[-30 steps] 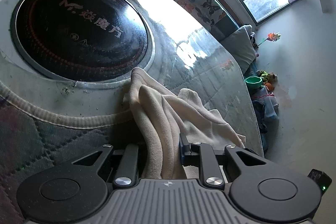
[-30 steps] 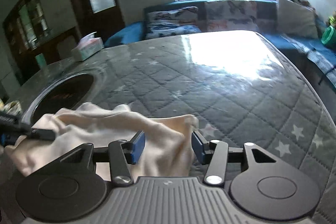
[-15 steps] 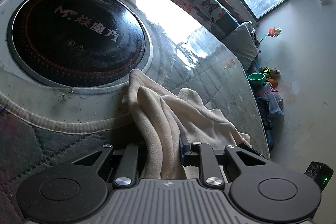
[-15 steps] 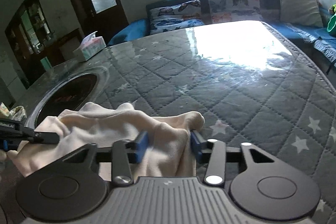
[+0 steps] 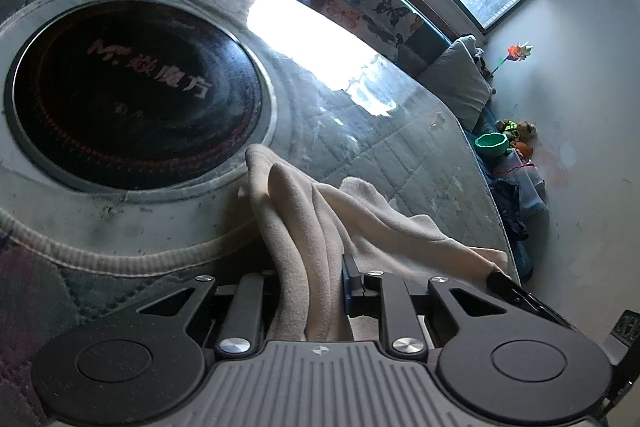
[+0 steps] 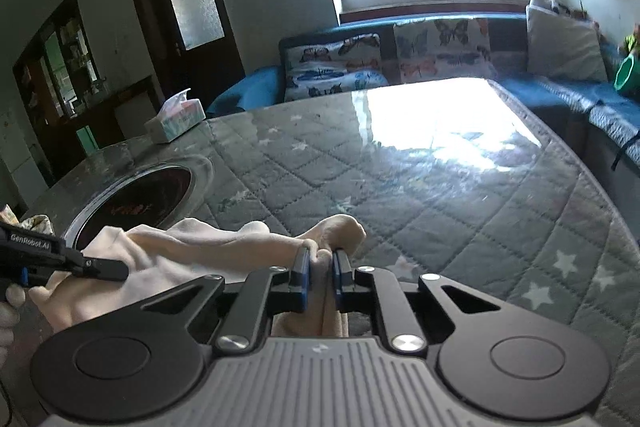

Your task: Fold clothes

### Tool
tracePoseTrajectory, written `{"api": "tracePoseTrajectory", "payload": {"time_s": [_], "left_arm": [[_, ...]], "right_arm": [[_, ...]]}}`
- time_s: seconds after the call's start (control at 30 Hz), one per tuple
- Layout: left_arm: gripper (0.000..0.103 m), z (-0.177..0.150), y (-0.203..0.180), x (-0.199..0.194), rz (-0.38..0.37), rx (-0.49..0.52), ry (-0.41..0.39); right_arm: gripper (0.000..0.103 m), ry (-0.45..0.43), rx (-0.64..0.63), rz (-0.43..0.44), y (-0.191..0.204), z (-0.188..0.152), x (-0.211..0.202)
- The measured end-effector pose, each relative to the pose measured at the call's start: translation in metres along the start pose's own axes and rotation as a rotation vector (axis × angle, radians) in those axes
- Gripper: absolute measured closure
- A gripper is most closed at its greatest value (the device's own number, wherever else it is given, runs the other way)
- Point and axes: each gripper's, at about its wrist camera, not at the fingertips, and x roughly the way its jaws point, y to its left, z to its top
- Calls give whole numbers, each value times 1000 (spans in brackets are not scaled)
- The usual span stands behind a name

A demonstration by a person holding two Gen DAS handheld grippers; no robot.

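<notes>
- Left wrist view: a grey quilted table [image 5: 420, 163] with a round black cooker plate [image 5: 132, 99] is seen. One cream cloth [image 5: 320, 227] is pinched between the left gripper [image 5: 308, 287] fingers.
- Right wrist view: the same cloth [image 6: 224, 247] is squeezed tight in the right gripper [image 6: 320, 267]. One tissue box [image 6: 176, 119] is seen far ahead.
- Both grips should be kept firm and level.

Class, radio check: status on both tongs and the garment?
Left tongs and right tongs both shut on cream garment. Garment bunched, unfolded. Quilted table ahead unobstructed.

My left gripper [image 5: 308, 287] pinches the cream garment [image 5: 320, 223] beside the round black cooktop [image 5: 132, 103] on the bench [image 5: 400, 163].
</notes>
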Motion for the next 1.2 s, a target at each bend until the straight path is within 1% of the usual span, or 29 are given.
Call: {"api": "tracePoseTrajectory", "payload": {"time_s": [0.3, 0.57, 0.93, 1.2], "left_arm": [[82, -8, -33, 7, -6, 107, 1], [82, -16, -65, 18, -36, 177, 30], [82, -22, -99, 33, -73, 244, 65], [82, -24, -132, 52, -96, 300, 102]], "right_arm": [[93, -25, -15, -69, -6, -3, -23], [93, -38, 12, -140, -24, -7, -37], [93, -76, 24, -198, -43, -7, -57], [94, -101, 45, -255, -64, -7, -71]]}}
